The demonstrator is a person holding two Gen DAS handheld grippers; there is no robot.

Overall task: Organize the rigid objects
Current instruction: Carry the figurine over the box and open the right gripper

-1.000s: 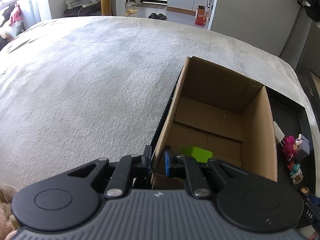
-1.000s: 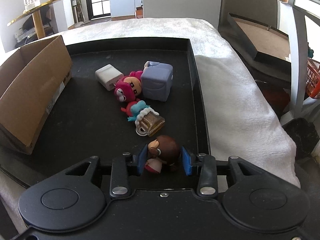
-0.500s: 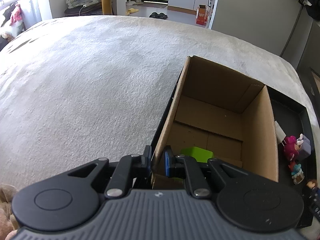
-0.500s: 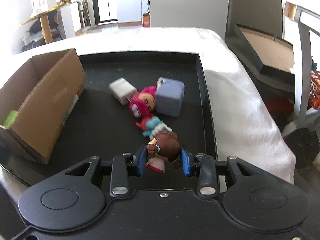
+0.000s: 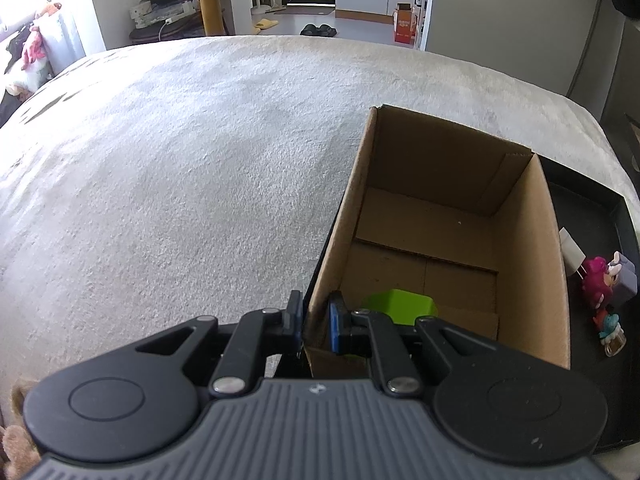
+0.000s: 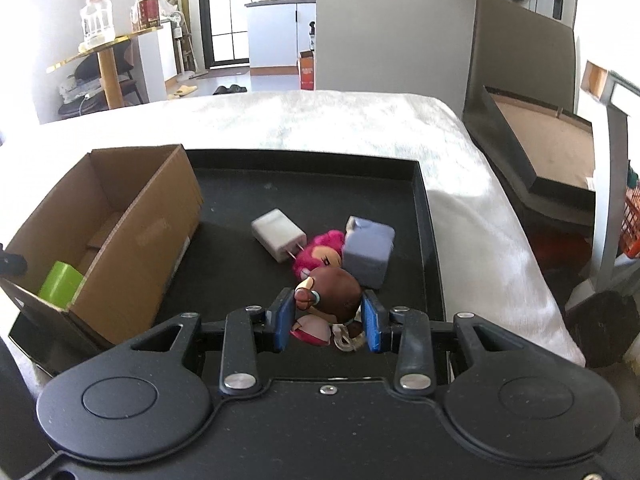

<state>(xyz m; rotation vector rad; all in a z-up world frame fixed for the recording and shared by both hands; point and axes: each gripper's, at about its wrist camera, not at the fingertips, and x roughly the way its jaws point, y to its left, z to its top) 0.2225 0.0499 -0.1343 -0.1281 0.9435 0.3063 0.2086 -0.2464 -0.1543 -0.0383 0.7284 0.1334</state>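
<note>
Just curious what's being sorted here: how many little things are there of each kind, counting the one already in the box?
Dolls: 3 (brown-haired doll, pink-haired doll, teal doll)
White charger: 1
Lavender cube: 1
Green block: 1
Total: 6

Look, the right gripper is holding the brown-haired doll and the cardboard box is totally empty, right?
Not quite. The right gripper does hold the brown-haired doll, but the cardboard box is not empty: a green block sits inside it, as the right wrist view shows.
</note>
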